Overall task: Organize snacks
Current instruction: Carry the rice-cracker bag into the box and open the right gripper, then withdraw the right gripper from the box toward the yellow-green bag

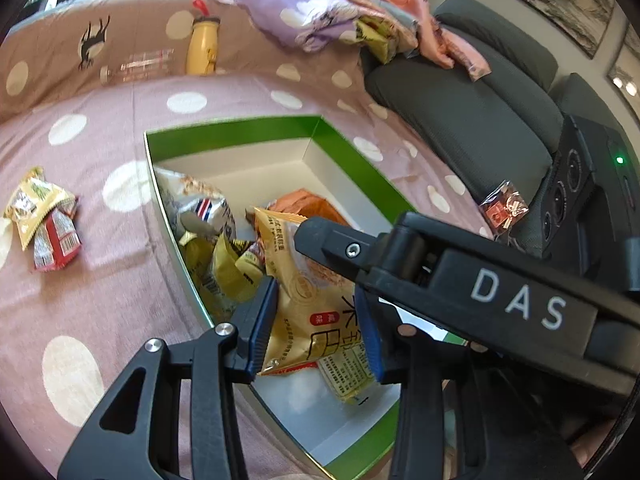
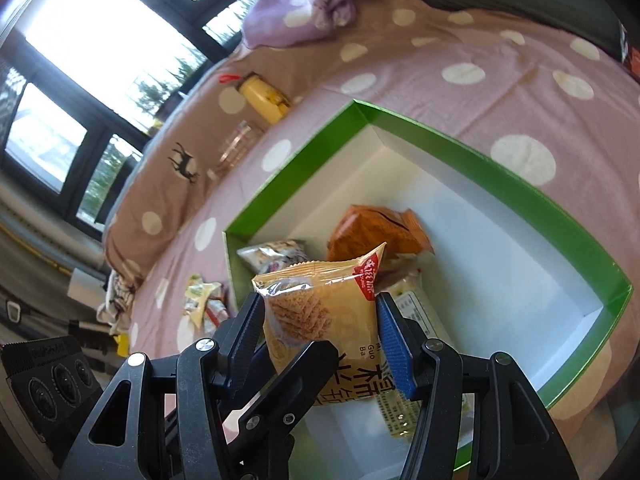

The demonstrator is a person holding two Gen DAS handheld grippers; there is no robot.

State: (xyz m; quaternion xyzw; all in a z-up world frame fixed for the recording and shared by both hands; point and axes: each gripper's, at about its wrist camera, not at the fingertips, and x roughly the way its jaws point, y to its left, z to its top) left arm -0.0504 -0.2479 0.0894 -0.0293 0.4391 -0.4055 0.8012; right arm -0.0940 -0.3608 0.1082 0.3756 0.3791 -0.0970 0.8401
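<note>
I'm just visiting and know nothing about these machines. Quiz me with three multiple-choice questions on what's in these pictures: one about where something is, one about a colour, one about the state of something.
1. Where does the yellow bottle lie?
A. inside the box
B. on the dotted blanket, beyond the box
C. on the grey sofa

2. What colour is the box rim?
A. green
B. red
C. blue

3. What is the right gripper doing?
A. hanging empty
B. gripping the bottle
C. holding a yellow snack packet above the box

Answers:
1 B, the bottle lies on the blanket past the box's far wall.
2 A, the rim is bright green around a white inside.
3 C, the packet sits clamped between the blue pads, over the box.
</note>
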